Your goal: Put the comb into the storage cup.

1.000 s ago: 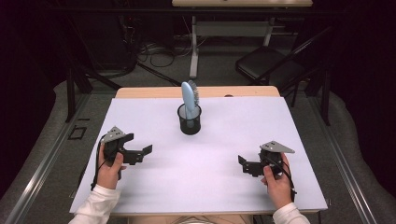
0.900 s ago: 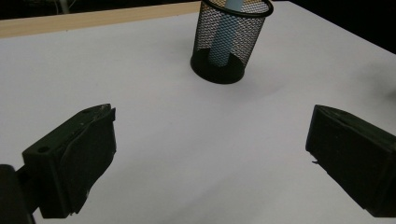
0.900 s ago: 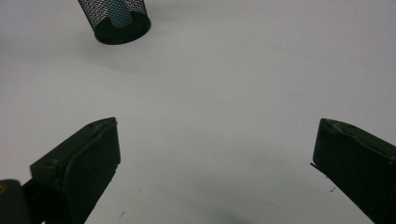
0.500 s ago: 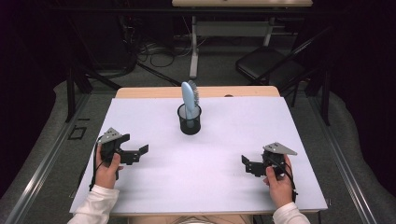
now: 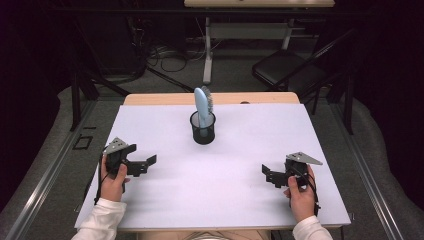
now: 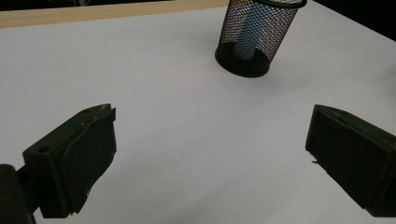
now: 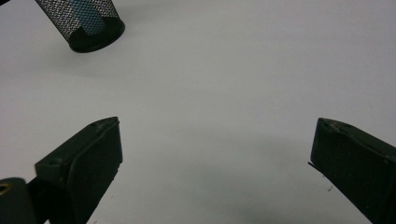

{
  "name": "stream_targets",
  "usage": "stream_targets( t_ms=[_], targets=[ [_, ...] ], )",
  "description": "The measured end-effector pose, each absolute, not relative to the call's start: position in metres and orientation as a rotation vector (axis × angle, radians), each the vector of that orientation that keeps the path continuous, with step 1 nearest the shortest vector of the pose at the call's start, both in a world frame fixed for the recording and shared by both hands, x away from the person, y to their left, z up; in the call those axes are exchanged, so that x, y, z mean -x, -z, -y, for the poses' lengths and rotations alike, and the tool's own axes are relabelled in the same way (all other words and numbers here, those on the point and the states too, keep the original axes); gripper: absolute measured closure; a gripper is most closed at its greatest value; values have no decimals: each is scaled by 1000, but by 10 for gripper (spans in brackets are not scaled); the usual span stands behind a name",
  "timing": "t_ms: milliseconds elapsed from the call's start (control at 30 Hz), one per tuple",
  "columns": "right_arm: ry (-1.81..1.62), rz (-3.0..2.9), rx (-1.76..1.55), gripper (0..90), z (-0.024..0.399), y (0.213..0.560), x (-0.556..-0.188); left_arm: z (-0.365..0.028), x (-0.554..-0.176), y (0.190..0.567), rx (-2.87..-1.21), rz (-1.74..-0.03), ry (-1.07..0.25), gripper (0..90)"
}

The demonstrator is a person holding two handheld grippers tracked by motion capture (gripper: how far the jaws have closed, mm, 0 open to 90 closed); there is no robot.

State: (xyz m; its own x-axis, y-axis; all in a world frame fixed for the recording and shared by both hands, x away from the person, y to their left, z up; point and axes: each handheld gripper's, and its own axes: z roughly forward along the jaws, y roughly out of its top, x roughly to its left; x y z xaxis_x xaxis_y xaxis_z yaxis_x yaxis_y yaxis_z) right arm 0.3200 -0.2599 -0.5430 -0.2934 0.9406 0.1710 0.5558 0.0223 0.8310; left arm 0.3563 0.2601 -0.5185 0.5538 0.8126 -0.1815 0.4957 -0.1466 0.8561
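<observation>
A black wire-mesh cylindrical cup (image 5: 203, 128) stands upright on the white table top (image 5: 225, 170), toward the 12 o'clock side of its middle. A pale blue plastic hairbrush (image 5: 202, 106) stands in the black wire-mesh cup, handle down and bristled head rising above the rim, leaning slightly; in the left gripper view its handle shows through the mesh (image 6: 248, 37).

From the cup, the left gripper (image 5: 148, 164) lies toward 8 o'clock, held in a hand (image 5: 113, 176) with a white sleeve (image 5: 100, 220). Its jaws stand wide apart with nothing between them, well apart from the cup. The right gripper (image 5: 266, 175) lies toward 4 o'clock from the cup, also hand-held, its jaws likewise spread wide over bare table. Both grippers point inward, toward each other.

Beyond the table, at 12 o'clock, a strip of tan wooden edge (image 5: 165, 98) shows.
</observation>
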Motion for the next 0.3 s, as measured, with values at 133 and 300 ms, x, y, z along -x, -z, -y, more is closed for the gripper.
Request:
stream_targets(
  t_ms=[133,300],
  targets=[
    [-1185,-1861,-1543,22,263,543,-321,-261,-357,519,-1802,-1085,-404,20],
    [-1184,-1847,-1539,23,265,543,-320,-261,-357,519,-1807,-1083,-408,20]
  ],
)
